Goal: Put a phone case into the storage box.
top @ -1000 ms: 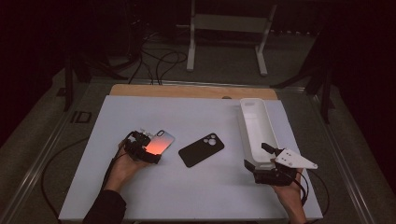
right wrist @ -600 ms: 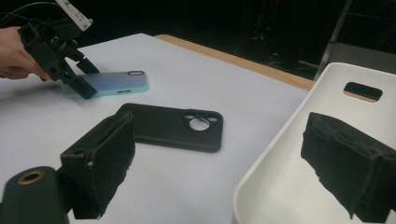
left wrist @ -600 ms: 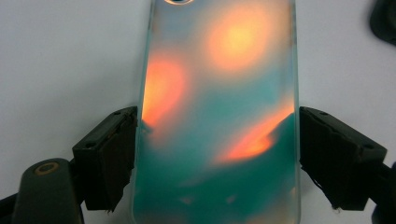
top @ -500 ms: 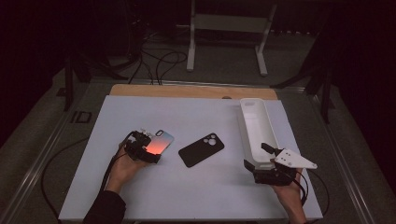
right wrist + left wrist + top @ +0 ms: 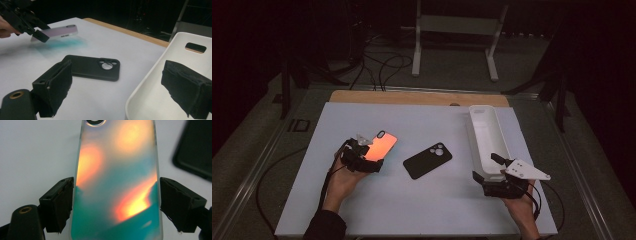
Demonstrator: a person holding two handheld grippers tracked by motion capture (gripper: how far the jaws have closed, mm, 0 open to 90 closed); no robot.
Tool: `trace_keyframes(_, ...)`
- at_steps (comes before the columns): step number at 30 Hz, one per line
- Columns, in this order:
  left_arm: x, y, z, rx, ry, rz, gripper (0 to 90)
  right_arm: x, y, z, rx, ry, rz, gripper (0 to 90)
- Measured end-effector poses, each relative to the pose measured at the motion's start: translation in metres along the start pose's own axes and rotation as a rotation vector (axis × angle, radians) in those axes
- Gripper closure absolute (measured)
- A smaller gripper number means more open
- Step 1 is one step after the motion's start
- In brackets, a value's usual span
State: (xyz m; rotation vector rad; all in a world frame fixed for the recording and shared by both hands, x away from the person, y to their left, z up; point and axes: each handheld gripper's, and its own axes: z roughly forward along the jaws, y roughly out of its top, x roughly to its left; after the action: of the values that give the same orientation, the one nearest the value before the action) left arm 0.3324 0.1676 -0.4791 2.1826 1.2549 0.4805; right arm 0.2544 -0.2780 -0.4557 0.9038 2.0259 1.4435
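An iridescent orange-teal phone case is held by its long edges in my left gripper at the left middle of the table. In the left gripper view both jaws press the case from either side. The right gripper view shows that case raised a little off the table. A black phone case lies flat at the table's centre, camera cutout up. My right gripper stands open at the near end of a long white tray, with nothing between its jaws.
The white table mat has bare room in front of and behind the black case. The tray has a slot in its far wall. A wooden strip runs along the far edge, with cables and a stand beyond.
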Motion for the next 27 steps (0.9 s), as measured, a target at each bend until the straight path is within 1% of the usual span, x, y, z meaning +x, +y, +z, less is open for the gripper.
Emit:
trace_keyframes(2,-0.003,-0.001,-0.005,-0.041,0.011,0.004,17.0,0.000,0.000,0.000,-0.001,-0.001,0.002,9.8)
trace_keyframes(6,-0.007,-0.005,-0.013,-0.107,0.022,0.005,17.0,-0.001,0.000,0.000,-0.001,-0.002,0.006,9.9)
trace_keyframes(8,-0.009,-0.007,-0.017,-0.124,0.034,0.004,17.0,-0.001,0.000,0.000,0.003,-0.002,0.008,9.9)
trace_keyframes(10,-0.010,-0.009,-0.020,-0.146,0.028,0.001,17.0,-0.001,-0.001,0.000,0.004,-0.001,0.011,9.9)
trace_keyframes(11,-0.011,-0.010,-0.022,-0.154,0.034,0.005,17.0,-0.001,-0.001,0.000,0.002,0.000,0.012,9.9)
trace_keyframes(17,-0.016,-0.013,-0.031,-0.201,0.038,0.017,17.0,-0.001,-0.001,0.001,-0.005,0.002,0.027,9.9)
trace_keyframes(20,-0.017,-0.014,-0.035,-0.224,0.041,0.022,17.0,0.000,-0.001,0.001,0.000,0.002,0.027,9.9)
trace_keyframes(25,-0.019,-0.014,-0.040,-0.273,0.034,0.034,17.0,0.000,-0.001,0.002,0.006,0.003,0.027,9.8)
trace_keyframes(26,-0.019,-0.014,-0.040,-0.273,0.034,0.034,17.0,0.000,-0.001,0.002,0.006,0.003,0.027,9.8)
trace_keyframes(27,-0.021,-0.015,-0.041,-0.292,0.036,0.044,17.0,0.000,-0.002,0.002,0.007,0.003,0.027,9.9)
